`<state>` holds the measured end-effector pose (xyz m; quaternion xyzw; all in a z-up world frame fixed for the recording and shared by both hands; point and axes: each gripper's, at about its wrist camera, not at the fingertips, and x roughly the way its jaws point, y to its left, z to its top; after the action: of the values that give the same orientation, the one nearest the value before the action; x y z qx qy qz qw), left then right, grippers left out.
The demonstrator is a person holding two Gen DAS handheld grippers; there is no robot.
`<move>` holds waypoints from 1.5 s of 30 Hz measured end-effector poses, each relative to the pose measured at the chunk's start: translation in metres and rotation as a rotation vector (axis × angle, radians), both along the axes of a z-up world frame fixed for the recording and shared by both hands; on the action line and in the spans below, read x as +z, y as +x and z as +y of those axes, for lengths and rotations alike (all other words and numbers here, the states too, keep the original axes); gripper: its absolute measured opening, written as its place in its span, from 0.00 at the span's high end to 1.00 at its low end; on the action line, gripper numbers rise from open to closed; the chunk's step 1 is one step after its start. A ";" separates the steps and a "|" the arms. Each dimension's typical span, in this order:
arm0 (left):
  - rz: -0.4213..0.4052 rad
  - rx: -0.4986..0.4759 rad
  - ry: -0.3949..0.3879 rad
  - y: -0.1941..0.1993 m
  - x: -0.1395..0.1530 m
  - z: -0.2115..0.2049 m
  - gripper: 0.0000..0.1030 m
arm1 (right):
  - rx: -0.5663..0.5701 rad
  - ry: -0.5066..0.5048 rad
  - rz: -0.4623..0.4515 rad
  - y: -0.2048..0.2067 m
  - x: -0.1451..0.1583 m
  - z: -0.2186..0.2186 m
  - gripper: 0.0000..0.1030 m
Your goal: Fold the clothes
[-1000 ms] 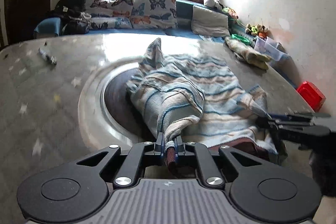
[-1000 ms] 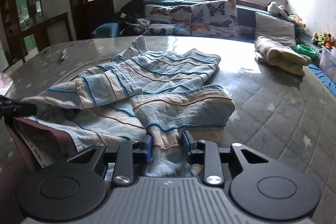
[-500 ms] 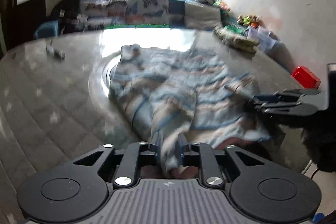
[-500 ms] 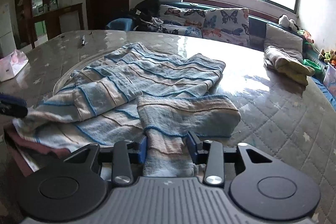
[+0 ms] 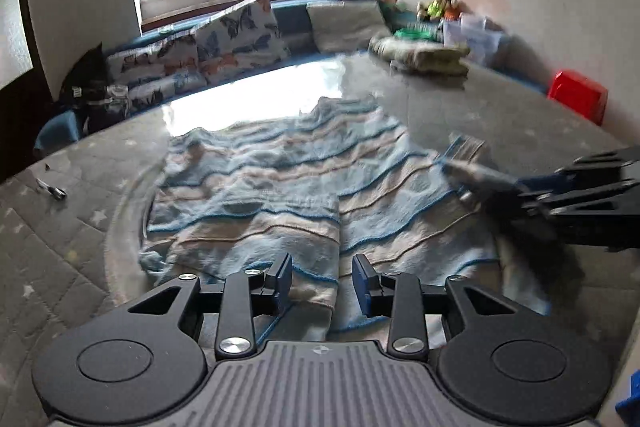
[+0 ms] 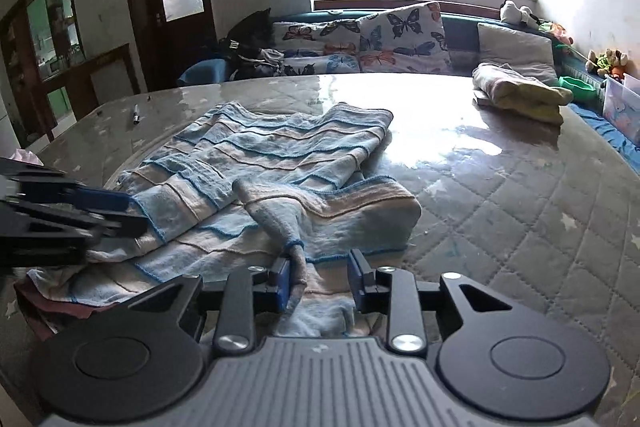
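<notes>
left wrist view: the left gripper (image 5: 322,281) sits at the bottom centre, its jaws opening, with the near hem of the blue-and-beige striped fleece garment (image 5: 288,187) lying loose between the blue pads (image 5: 283,277), which do not press on it. the garment is spread flat across the middle of the frame on the grey quilted table top (image 5: 60,259), one flap already laid over its lower left part. at the right edge the right gripper (image 5: 516,187) reaches in, blurred, with a twisted bit of the cloth at its tips.

right wrist view: the right gripper (image 6: 318,283) is at the bottom centre, jaws fairly narrow. a rolled cuff of the same garment (image 6: 280,163) lies against the left pad, with a gap to the right pad, so the cloth seems slack rather than pinched. the left gripper (image 6: 120,213) enters from the left edge, over a folded-in sleeve.

judged from both views, the fold is partly done: the sides are turned in, but the right side is bunched and thick, and the final halving looks still to come. a folded yellowish cloth (image 6: 520,91) lies at the upper right.
</notes>
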<state>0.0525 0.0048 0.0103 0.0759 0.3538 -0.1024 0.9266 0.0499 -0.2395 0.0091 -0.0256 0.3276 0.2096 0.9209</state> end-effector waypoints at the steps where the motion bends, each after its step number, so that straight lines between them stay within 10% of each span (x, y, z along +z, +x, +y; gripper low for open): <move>1: 0.009 0.002 0.003 0.004 -0.003 -0.001 0.65 | 0.002 0.001 -0.003 0.001 0.000 0.000 0.72; 15: 0.036 0.030 0.039 0.018 -0.002 -0.001 0.60 | 0.018 0.069 -0.029 0.017 0.007 0.007 0.74; 31: 0.121 0.017 0.074 0.056 -0.021 -0.016 0.60 | -0.254 0.093 -0.053 0.005 0.002 -0.086 0.93; 38: 0.097 0.036 0.052 0.053 -0.019 -0.007 0.95 | -0.394 0.084 0.025 -0.009 -0.021 -0.127 0.93; 45: 0.004 0.192 -0.043 0.029 0.007 0.043 0.97 | -0.402 0.050 0.036 -0.014 -0.029 -0.126 0.93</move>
<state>0.0810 0.0473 0.0172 0.0214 0.3589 -0.0209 0.9329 0.0362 -0.3651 -0.0195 0.0668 0.3375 0.0300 0.9385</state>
